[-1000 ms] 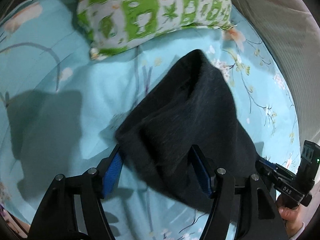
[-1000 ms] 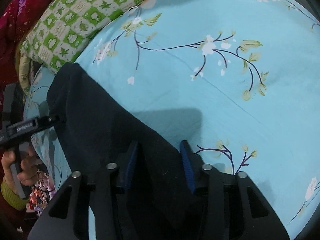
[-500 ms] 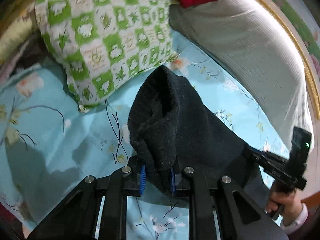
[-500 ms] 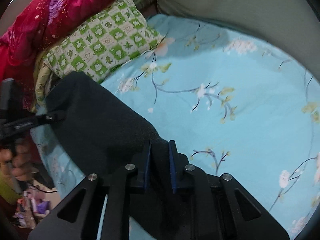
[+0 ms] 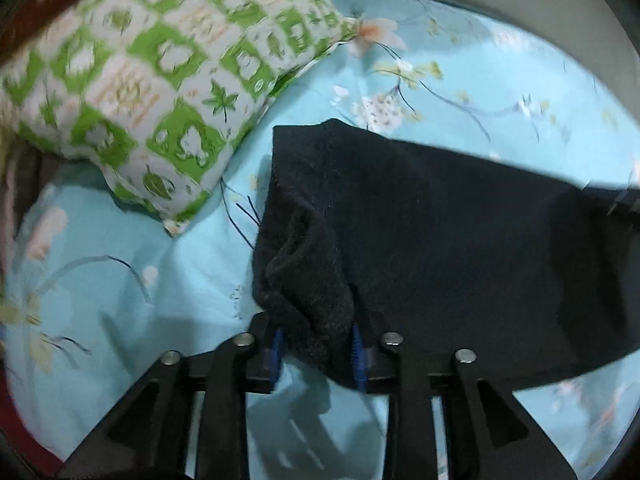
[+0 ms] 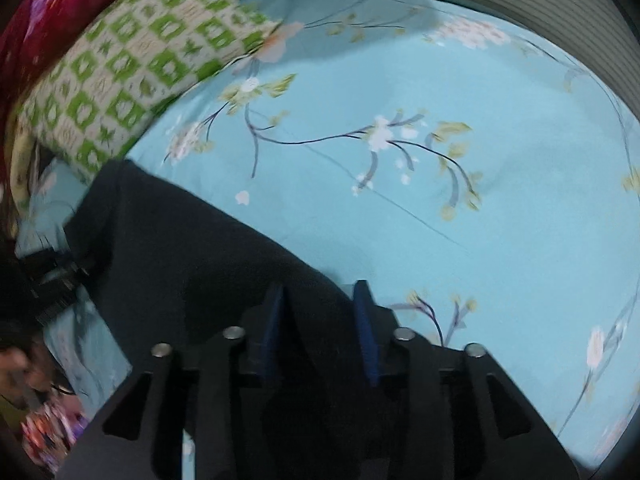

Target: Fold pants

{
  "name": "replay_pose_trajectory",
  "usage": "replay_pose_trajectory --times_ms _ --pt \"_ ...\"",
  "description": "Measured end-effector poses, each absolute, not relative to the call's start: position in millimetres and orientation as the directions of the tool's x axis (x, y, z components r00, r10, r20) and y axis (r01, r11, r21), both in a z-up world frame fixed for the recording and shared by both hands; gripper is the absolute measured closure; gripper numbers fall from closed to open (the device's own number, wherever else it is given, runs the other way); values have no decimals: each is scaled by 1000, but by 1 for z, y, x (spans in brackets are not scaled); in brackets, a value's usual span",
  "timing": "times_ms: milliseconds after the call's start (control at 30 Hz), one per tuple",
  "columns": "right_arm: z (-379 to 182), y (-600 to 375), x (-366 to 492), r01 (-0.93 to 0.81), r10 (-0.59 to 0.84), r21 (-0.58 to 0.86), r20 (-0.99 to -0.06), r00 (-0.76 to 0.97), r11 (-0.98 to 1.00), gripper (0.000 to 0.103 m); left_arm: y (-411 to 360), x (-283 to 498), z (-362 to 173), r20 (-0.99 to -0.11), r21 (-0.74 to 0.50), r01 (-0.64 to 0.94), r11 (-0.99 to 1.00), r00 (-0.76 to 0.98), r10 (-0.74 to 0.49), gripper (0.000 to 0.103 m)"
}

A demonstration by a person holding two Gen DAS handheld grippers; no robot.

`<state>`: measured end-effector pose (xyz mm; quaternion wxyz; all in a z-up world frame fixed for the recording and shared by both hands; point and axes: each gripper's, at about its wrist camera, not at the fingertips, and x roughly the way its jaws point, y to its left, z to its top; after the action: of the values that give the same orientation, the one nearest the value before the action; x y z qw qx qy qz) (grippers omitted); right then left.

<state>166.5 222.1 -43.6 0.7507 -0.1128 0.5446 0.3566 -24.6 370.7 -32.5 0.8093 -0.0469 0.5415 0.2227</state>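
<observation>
Both grippers point steeply downward. The left gripper point(image 5: 316, 350) has just been opening its jaws, and a bunched dark fold of cloth sits between its blue-padded fingers point(image 5: 357, 354), which stand a little apart; whether the pads press on the cloth is hard to tell. The right gripper point(image 6: 322, 320) has likewise just been opening, its blue-padded fingers point(image 6: 365, 328) parted with dark cloth lying between them and no clear squeeze; at the lower left edge of the right wrist view a blurred hand point(image 6: 22, 368) shows.

pants point(image 5: 440, 240) on bedsheet point(image 5: 120, 280) | pillow point(image 5: 160, 92) behind-left of pants
</observation>
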Motion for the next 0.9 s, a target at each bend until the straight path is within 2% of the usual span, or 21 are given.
replay_pose_trajectory --times_ms 200,333,367,633,900 --pt "-12 156 149 -572 480 306 -859 178 761 62 361 -35 7 -869 197 -397 896 353 347 57" --pt "-1 105 132 -504 491 334 -844 215 797 62 349 -34 36 -850 158 -357 921 425 311 49" --pt "0 95 128 -485 489 339 -843 224 806 62 341 -29 42 -846 150 -333 931 445 295 46" --pt "-13 -15 95 -225 435 382 -854 284 896 61 264 13 52 -848 102 -89 991 514 133 43" --pt "-24 -89 61 -19 380 398 -861 339 917 58 191 40 43 -872 59 120 991 489 -8 37"
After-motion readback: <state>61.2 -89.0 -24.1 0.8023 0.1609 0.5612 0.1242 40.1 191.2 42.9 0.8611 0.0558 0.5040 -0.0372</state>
